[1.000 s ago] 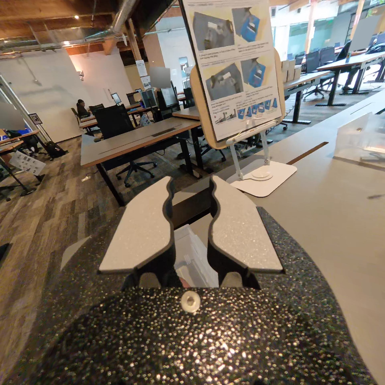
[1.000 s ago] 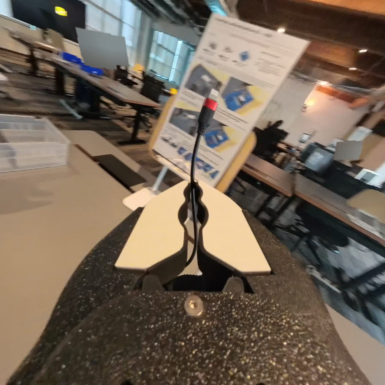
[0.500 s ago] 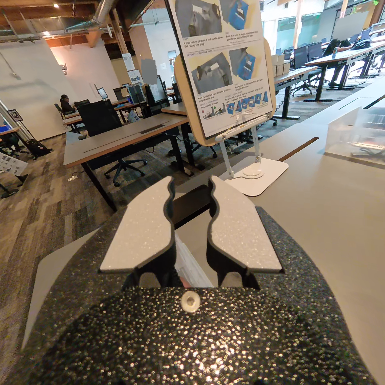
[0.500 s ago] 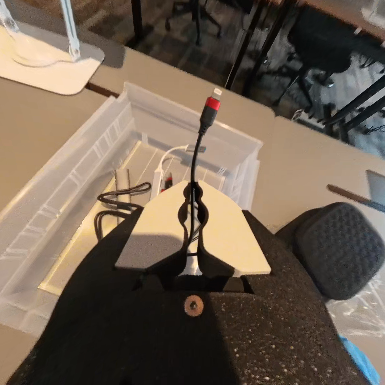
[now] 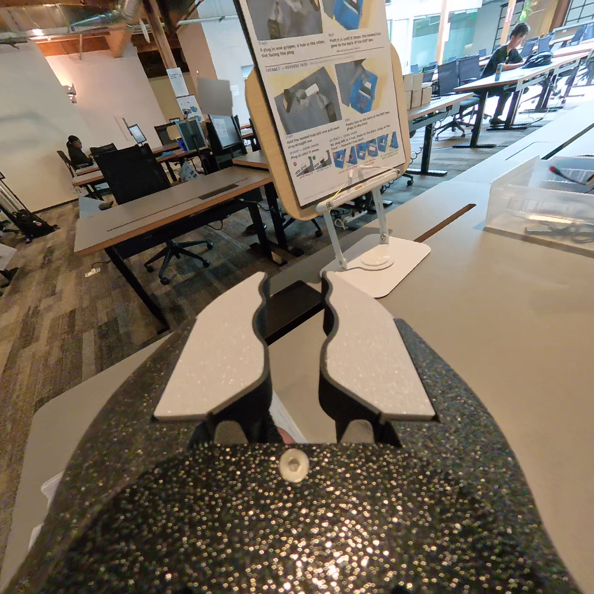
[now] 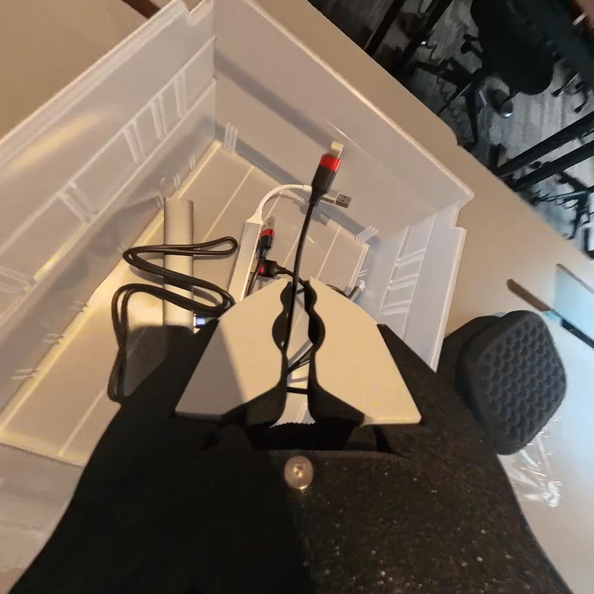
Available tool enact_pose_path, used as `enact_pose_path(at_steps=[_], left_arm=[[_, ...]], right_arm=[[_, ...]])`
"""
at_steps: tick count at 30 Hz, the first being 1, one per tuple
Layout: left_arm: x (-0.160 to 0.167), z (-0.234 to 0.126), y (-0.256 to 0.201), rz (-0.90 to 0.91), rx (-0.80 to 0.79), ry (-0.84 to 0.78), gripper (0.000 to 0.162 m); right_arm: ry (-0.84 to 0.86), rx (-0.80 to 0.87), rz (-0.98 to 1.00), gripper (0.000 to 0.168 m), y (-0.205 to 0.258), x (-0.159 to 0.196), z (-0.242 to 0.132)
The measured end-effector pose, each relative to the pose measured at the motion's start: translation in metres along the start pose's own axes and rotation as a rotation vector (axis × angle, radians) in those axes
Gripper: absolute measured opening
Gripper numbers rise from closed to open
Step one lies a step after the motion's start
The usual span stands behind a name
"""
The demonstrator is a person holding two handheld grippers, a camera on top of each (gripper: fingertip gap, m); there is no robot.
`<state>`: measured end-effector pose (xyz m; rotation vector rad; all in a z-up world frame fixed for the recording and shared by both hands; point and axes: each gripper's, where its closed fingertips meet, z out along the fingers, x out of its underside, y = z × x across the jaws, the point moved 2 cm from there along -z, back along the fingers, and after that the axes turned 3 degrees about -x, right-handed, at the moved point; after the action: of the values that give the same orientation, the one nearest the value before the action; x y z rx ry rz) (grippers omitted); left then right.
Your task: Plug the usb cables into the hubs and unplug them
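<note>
My right gripper (image 6: 297, 284) is shut on a thin black USB cable (image 6: 300, 244). Its red-collared plug (image 6: 328, 167) sticks up past the fingertips, over the inside of a clear plastic bin (image 6: 350, 96). In the bin lie a silver hub (image 6: 178, 231), a white hub (image 6: 252, 247) with red-collared plugs at it, a white lead with a metal USB plug (image 6: 339, 200), and a coiled black cable (image 6: 167, 279). My left gripper (image 5: 294, 283) is open and empty above the grey table (image 5: 482, 337) near its far edge. The bin also shows in the left wrist view (image 5: 543, 199).
An instruction board on a white stand (image 5: 331, 106) rises ahead of the left gripper. A black rounded honeycomb pad (image 6: 511, 379) sits right of the bin. Beyond the table edge are office desks, chairs (image 5: 135, 176) and seated people. There is about 70 centimetres between the tips of the two grippers. The white hub (image 6: 252, 247) is about 8 centimetres from my right fingertips.
My right gripper has tipped down from facing the board and closed in over the bin, still holding the cable. My left gripper stayed open and shifted only slightly.
</note>
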<state>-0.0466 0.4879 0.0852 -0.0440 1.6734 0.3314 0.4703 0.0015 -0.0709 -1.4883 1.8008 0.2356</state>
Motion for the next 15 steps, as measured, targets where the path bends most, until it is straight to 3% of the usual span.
enact_pose_path(at_steps=[5,15], left_arm=[[-0.001,0.0,-0.011,0.023,0.003,0.023,0.03],[0.014,-0.044,-0.043,0.013,-0.122,-0.041,0.029]], right_arm=[[0.005,0.068,-0.136,0.022,0.006,0.0,-0.004],[-0.226,0.057,0.004,0.049,0.006,-0.037,-0.041]])
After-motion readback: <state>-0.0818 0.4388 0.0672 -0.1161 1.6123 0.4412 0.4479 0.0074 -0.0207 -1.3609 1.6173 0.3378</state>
